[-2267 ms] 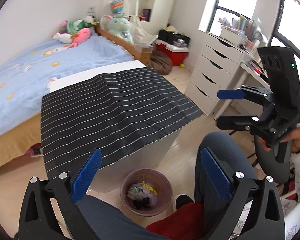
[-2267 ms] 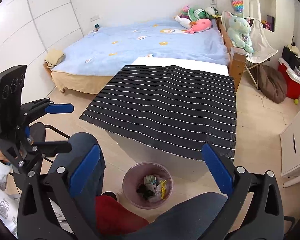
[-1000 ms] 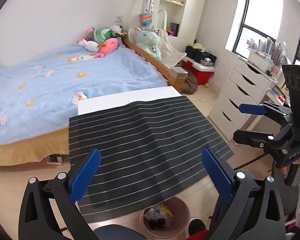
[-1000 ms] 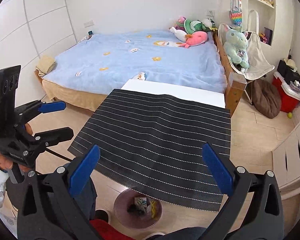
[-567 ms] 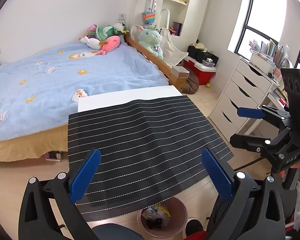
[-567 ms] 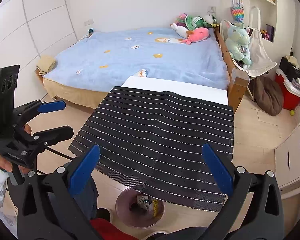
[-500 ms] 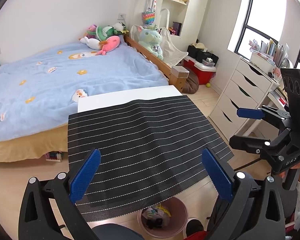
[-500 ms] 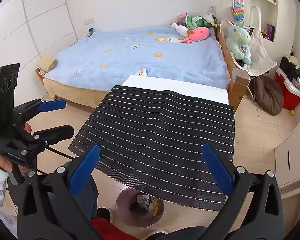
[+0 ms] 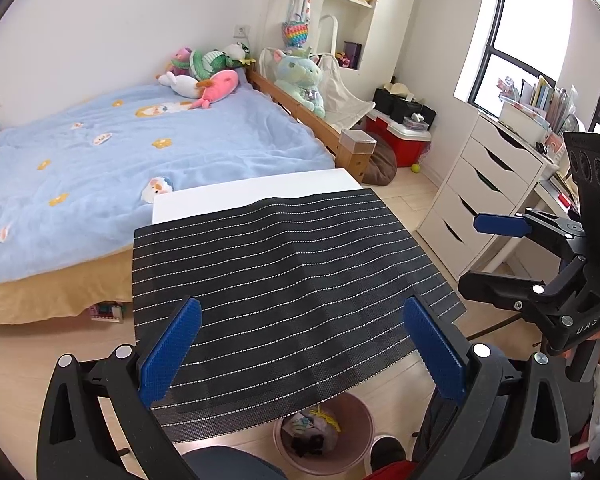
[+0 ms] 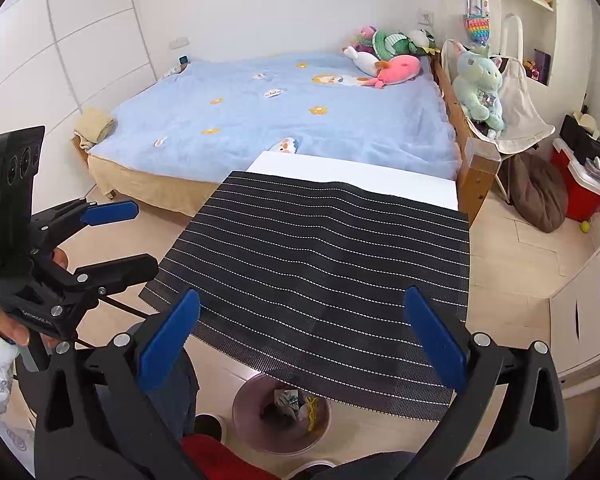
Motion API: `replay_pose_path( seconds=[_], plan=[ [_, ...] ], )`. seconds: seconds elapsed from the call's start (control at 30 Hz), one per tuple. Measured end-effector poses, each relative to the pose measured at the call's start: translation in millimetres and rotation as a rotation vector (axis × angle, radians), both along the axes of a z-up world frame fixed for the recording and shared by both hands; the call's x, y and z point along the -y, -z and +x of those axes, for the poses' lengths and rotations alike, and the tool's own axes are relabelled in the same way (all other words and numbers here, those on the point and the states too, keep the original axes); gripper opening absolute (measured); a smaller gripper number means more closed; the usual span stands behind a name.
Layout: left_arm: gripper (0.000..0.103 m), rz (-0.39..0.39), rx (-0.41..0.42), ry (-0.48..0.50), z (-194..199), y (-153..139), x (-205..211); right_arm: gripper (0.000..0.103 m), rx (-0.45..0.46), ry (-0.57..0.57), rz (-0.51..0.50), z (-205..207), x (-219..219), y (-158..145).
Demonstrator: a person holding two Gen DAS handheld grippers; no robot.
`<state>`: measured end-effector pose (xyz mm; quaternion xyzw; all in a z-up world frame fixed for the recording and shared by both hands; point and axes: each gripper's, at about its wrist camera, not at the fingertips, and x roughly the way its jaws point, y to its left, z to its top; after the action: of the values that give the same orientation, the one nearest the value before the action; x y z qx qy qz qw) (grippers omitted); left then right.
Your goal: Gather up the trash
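A pink waste bin [image 9: 356,420] with several scraps of trash inside stands on the floor under the near edge of the table; it also shows in the right wrist view [image 10: 260,432]. A black striped mat [image 9: 284,276] covers a white table [image 9: 240,194] and holds nothing. My left gripper [image 9: 300,352] is open and empty above the mat's near edge. My right gripper [image 10: 300,344] is open and empty above the same edge. Each gripper shows in the other's view: the right one [image 9: 496,256] and the left one [image 10: 116,240].
A bed with a blue cover [image 9: 120,160] and plush toys lies behind the table. A white drawer unit [image 9: 480,200] and desk stand at the right, a red cooler [image 9: 404,144] and a brown beanbag [image 9: 380,162] by the wall. My knees are below.
Both grippers have risen and tilted up from the bin toward the table and bed. The bin has slid to the bottom edge of both views. Both stay open.
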<state>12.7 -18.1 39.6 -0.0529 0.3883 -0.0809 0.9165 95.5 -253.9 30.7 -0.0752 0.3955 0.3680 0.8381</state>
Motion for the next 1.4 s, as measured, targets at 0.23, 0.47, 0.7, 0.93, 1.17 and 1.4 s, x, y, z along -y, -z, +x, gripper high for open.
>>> replay_pose_path(
  seconds=[0.23, 0.47, 0.7, 0.93, 1.17, 1.4],
  plan=[
    [0.097, 0.001, 0.003, -0.001, 0.4, -1.6, 0.2, 0.1, 0.003, -0.002, 0.001, -0.1, 0.7, -0.9],
    [0.097, -0.001, -0.002, 0.001, 1.1, -1.7, 1.9, 0.1, 0.002, -0.003, -0.001, -0.3, 1.0, -1.9],
    [0.097, -0.003, -0.003, 0.003, 0.8, -1.3, 2.4, 0.1, 0.002, -0.002, -0.001, -0.4, 1.0, -1.7],
    [0.097, 0.006, -0.002, 0.0, 1.1, 1.5, 2.9, 0.1, 0.0, -0.002, 0.0, -0.9, 1.6, -0.6],
    [0.097, 0.006, 0.008, 0.007, -1.3, 1.1, 4.6, 0.1, -0.001, -0.001, 0.001, -0.8, 1.8, -0.7],
    [0.097, 0.033, 0.005, -0.007, -3.4, -1.4, 5.6, 0.1, 0.005, 0.001, 0.002, -3.3, 4.8, 1.3]
  ],
)
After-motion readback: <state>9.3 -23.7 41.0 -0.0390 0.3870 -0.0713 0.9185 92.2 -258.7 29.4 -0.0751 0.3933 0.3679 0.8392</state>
